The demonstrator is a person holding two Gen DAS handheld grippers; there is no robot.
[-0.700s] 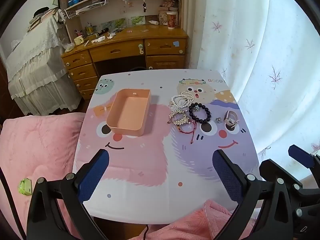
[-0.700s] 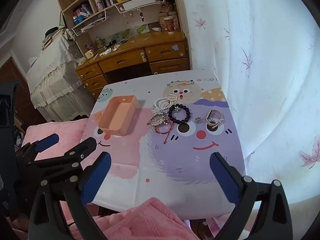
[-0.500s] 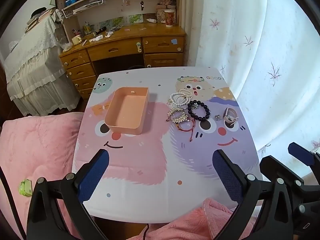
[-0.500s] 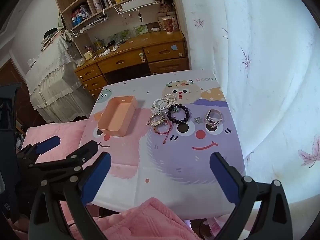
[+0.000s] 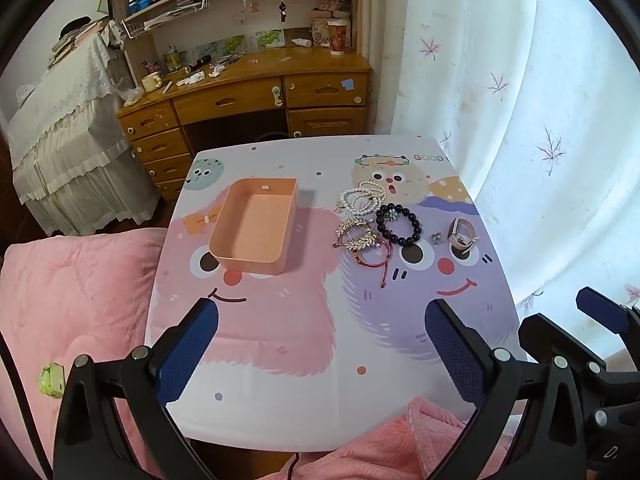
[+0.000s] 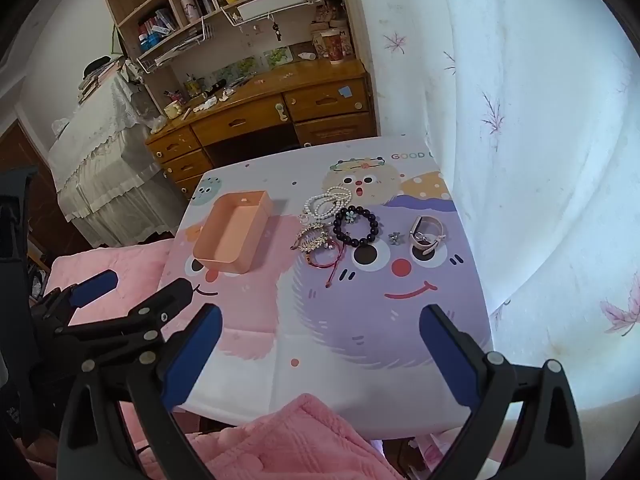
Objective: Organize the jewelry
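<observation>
An empty peach tray (image 5: 256, 226) (image 6: 232, 236) stands on the left half of a cartoon-printed table (image 5: 280, 336). To its right lies a cluster of jewelry: a white pearl bracelet (image 5: 360, 198) (image 6: 326, 202), a dark bead bracelet (image 5: 398, 224) (image 6: 356, 226), a gold hair comb (image 5: 356, 236) (image 6: 312, 238), a red cord bracelet (image 5: 376, 258) (image 6: 326, 260), a small silver piece (image 5: 436, 238) (image 6: 395, 238) and a pale watch band (image 5: 462, 236) (image 6: 426, 236). My left gripper (image 5: 322, 322) and right gripper (image 6: 320, 324) hover open over the near edge, both holding nothing.
A pink blanket (image 5: 76, 304) lies left of and in front of the table. A white curtain (image 5: 540, 120) hangs close along the right side. A wooden desk (image 5: 248, 96) with shelves stands behind the table. The right gripper's fingers (image 5: 600, 312) show at the left wrist view's right edge.
Both grippers have drawn slightly back and up from the table, so the tray and jewelry sit a little lower and smaller in view. Nothing on the table has moved.
</observation>
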